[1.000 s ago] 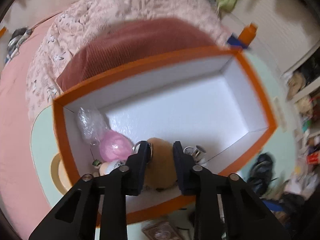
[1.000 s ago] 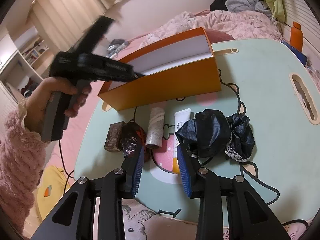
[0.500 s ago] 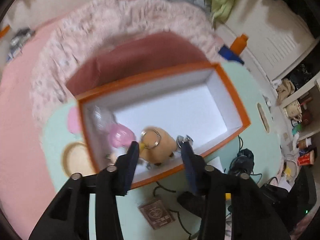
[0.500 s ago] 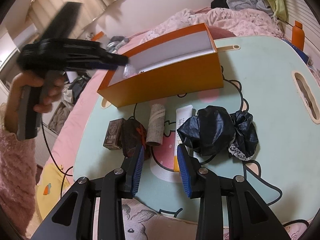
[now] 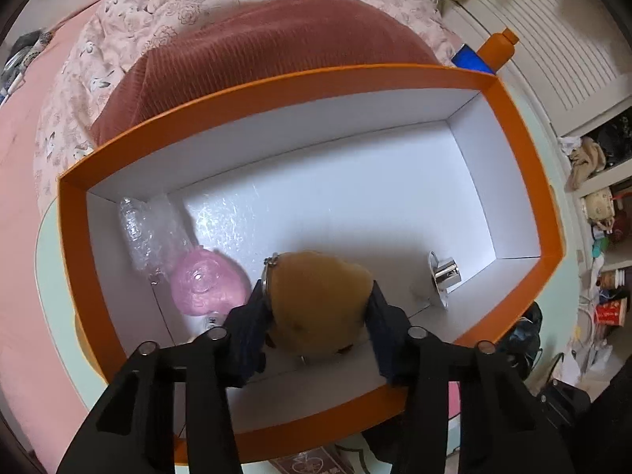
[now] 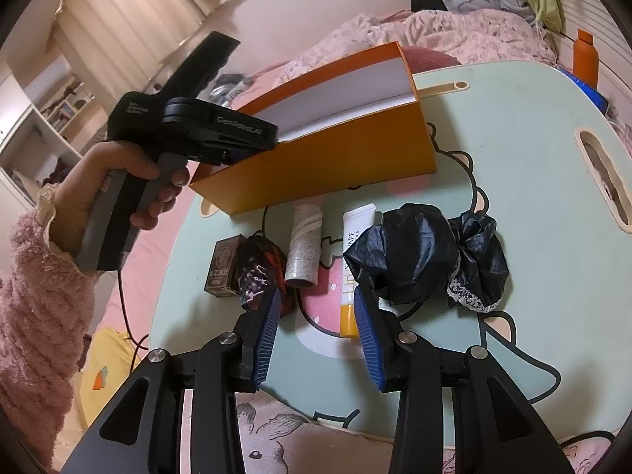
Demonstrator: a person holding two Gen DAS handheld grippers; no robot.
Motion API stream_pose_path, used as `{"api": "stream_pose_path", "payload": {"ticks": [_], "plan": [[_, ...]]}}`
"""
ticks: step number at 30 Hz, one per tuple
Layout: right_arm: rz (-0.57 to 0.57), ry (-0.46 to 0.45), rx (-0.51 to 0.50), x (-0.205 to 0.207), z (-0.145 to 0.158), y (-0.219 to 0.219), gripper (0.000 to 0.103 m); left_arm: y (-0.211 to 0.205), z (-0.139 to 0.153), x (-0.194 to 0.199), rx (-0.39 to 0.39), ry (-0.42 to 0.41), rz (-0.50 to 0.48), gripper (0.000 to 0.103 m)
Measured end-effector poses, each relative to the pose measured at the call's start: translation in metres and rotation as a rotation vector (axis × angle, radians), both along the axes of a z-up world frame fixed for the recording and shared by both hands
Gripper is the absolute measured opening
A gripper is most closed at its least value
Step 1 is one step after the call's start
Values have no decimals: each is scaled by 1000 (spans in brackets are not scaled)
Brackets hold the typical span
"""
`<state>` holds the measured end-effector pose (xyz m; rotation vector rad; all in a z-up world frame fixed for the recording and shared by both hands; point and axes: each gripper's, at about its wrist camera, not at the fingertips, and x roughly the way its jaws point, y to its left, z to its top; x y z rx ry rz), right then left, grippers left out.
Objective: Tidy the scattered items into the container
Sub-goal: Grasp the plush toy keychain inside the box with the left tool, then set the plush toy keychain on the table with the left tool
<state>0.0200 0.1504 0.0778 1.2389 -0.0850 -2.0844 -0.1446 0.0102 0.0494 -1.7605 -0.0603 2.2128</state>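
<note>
1. Left wrist view looks steeply down into an orange box [image 5: 513,150] with white inner walls, standing on a pale green table [image 6: 513,126].
2. A brown plush toy [image 5: 320,300] with a metal ring lies on the box floor between the fingers of the left gripper [image 5: 316,316]; the jaws are parted and the pads look just clear of its sides, so it appears released (shadow makes the near edge hard to read).
3. Also in the box: a pink ball [image 5: 207,290], a wad of bubble wrap [image 5: 146,233] in the far left corner, and a small shiny metal piece [image 5: 444,276] by the right wall.
4. Right wrist view shows the right gripper [image 6: 318,316] above the table, its jaws opening with nothing held between them.
5. Waiting outside the box, near the right gripper: a white-and-orange tube [image 6: 351,264], a speckled roll [image 6: 304,245], a small brown box [image 6: 223,270], a dark red-patterned pouch [image 6: 260,272] and a crumpled black bag [image 6: 418,252].
6. A hand [image 6: 118,193] in a fluffy pink sleeve holds the left gripper over the box.
7. Doing it well, by my judgement: lift the left gripper straight up so the fingers do not snag the plush or its ring, then widen the right jaws squarely over the tube before closing.
</note>
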Motion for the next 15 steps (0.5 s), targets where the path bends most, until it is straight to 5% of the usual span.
{"api": "stream_pose_path", "payload": {"ticks": [10,15], "plan": [[1,5,6,1,0,-1,38,-26,87,68,311,282,28,47],[1,4,8,1,0,-1,38,-36,79,112,414,320,54,47]]}}
